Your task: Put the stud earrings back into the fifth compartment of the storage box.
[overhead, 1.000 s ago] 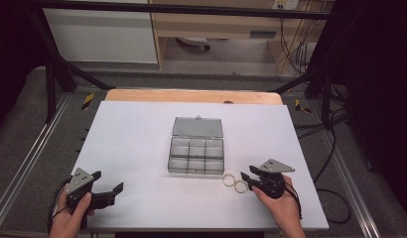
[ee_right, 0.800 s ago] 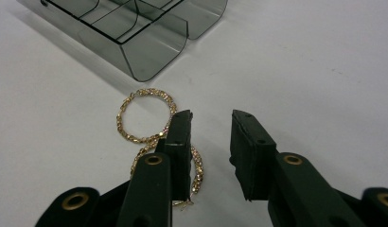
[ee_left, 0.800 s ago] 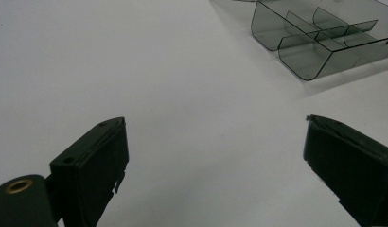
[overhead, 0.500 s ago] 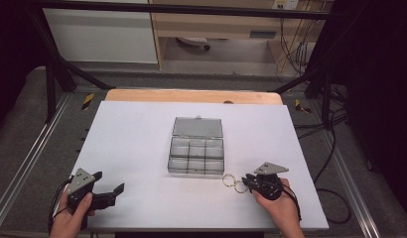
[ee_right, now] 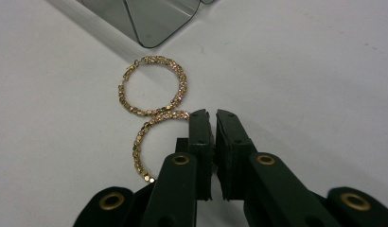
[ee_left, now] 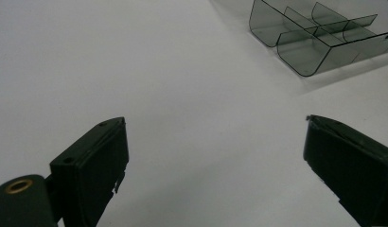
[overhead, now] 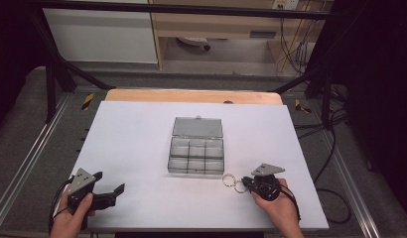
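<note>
Gold, beaded, two hoop rings lie touching each other on the white table (overhead: 142,134), just off the near right corner of the clear compartment box (overhead: 196,156). Far hoop (ee_right: 152,85) whole and free, close to the box corner. Near hoop (ee_right: 147,142) runs under my right gripper (ee_right: 212,116); jaws drawn nearly together with a thin slit between them, tips at the hoop's rim. Cannot tell whether the hoop is actually pinched. Box lid (overhead: 197,127) stands open at the back. My left gripper (ee_left: 216,137) rests near the table's front left, jaws spread wide, holding nothing, bare table between them.
</note>
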The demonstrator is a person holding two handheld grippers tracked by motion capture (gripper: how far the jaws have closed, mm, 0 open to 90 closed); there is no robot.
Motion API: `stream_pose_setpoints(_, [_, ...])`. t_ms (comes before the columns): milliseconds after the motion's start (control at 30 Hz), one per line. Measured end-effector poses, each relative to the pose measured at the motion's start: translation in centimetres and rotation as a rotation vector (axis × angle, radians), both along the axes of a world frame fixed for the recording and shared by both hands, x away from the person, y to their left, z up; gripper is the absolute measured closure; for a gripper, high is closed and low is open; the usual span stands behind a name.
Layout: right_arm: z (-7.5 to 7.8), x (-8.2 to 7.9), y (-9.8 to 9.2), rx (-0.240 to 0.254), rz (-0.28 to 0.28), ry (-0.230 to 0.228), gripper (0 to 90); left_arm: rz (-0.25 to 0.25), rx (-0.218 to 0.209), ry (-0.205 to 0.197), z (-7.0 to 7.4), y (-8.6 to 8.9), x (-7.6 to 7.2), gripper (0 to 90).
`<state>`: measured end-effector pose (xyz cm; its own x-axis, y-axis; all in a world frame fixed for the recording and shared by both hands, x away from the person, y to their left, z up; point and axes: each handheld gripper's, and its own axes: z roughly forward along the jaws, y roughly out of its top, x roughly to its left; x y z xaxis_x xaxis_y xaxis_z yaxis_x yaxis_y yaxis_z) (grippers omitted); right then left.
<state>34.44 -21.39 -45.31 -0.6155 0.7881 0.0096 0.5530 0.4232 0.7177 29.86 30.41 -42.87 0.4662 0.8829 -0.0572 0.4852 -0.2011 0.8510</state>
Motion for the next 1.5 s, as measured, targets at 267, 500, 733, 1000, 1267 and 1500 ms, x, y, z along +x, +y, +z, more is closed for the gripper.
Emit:
stream_pose_setpoints(267, [0.0, 0.1, -0.3, 0.027, 0.002, 0.017, 87.4, -0.001, 0.002, 0.002, 0.0, 0.0, 0.0, 7.6])
stream_pose_setpoints(500, [0.6, -0.1, -0.8, 0.055, -0.019, -0.009, 87.4, -0.003, 0.002, 0.002, 0.0, 0.0, 0.0, 7.6])
stream_pose_setpoints(733, [1.4, -0.1, -1.1, 0.132, -0.019, -0.049, 87.4, -0.001, 0.002, 0.002, 0.0, 0.0, 0.0, 7.6])
stream_pose_setpoints(1000, [2.1, 0.0, -0.7, 0.196, -0.01, -0.072, 87.4, 0.0, 0.001, 0.004, -0.1, 0.0, 0.0, 7.6])
stream_pose_setpoints(1267, [3.7, 0.5, 0.3, 0.239, 0.021, -0.126, 87.4, 0.001, 0.004, 0.006, -0.1, 0.0, 0.0, 7.6])
stream_pose_setpoints(1500, [4.9, 1.9, 2.1, 0.296, 0.039, -0.155, 87.4, 0.002, 0.009, 0.01, -0.1, 0.1, 0.0, 7.6])
